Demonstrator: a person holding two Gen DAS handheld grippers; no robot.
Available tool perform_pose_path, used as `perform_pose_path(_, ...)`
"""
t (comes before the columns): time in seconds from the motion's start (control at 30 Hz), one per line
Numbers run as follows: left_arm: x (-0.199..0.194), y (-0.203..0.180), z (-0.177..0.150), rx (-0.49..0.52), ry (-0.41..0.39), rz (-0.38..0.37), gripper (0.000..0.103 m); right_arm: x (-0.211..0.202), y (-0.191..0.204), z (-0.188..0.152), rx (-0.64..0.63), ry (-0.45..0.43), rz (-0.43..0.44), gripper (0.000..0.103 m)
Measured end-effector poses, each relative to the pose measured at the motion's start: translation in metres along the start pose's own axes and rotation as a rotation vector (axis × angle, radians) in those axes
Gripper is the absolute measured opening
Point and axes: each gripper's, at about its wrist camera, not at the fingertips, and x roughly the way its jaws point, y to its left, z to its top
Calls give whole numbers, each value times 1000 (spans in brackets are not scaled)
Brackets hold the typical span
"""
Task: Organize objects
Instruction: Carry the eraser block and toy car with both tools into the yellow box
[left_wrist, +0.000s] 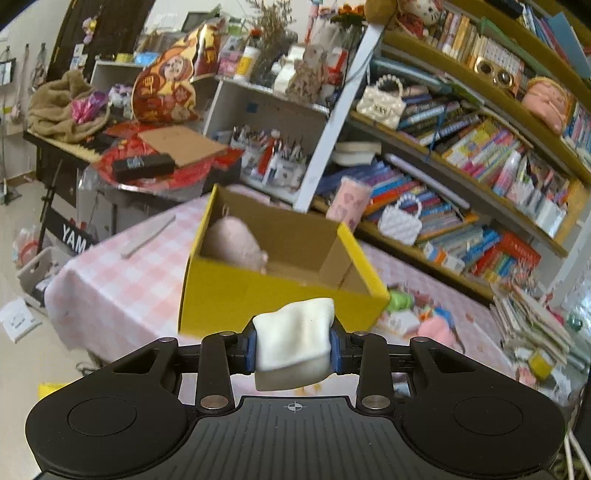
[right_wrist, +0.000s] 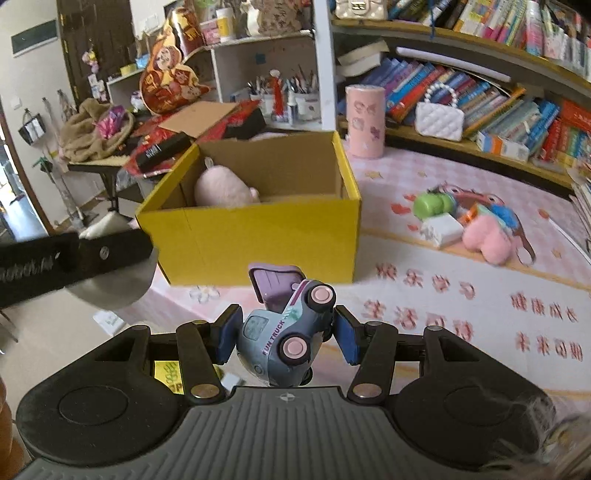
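Your left tool (left_wrist: 294, 349) is clamped on a soft white block (left_wrist: 293, 343), blue pads pressed into both its sides, and the block hangs in the air on the near side of the yellow box (left_wrist: 258, 301). Your right tool (right_wrist: 285, 334) has a little blue toy truck (right_wrist: 286, 325) between its pads, tipped on its side with the pink wheels facing you and "FUN TRUCK" lettered along it; the left pad is on it, the right pad looks just at the wheel, though contact there is hard to call. The truck is also held up, just short of the box.

Beyond both tools, the yellow box sits open on the pink checked counter (left_wrist: 122, 284), cardboard-brown inside. A pink plush (left_wrist: 236, 242) lies in its far-left corner, up against the wall.

In the right view, your left tool's body pokes in from the left edge, near the box's left corner.

To the right of the box, on the counter, a loose cluster waits: a green toy (right_wrist: 432, 205), a small white box (right_wrist: 443, 229) just near of it, and a pink fluffy piece (right_wrist: 487, 240) to their right, all close together.

Farther back, a pink cylinder (right_wrist: 365, 122) stands upright past the box's far-right corner. Behind it, the bookshelf (right_wrist: 480, 144) runs along the far right with a white quilted handbag (right_wrist: 439, 118) on its low shelf.
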Motion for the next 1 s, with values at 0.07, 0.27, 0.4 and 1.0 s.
perform_pose_path(0.07,6,-3,9,4,-16,4,33,5,-2,9,-1,-7,14,51)
perform_pose_path(0.27,27,-7,34,-1,-53,36,33,21,-6,46,-31,-51,56,51)
perform_pose_path(0.4,46,-8,47,-4,-62,64,33,37,-11,72,-58,-83,78,51)
perform_pose_path(1.0,156,-1,57,0,91,197,34,166,-12,115,-384,70,127,51)
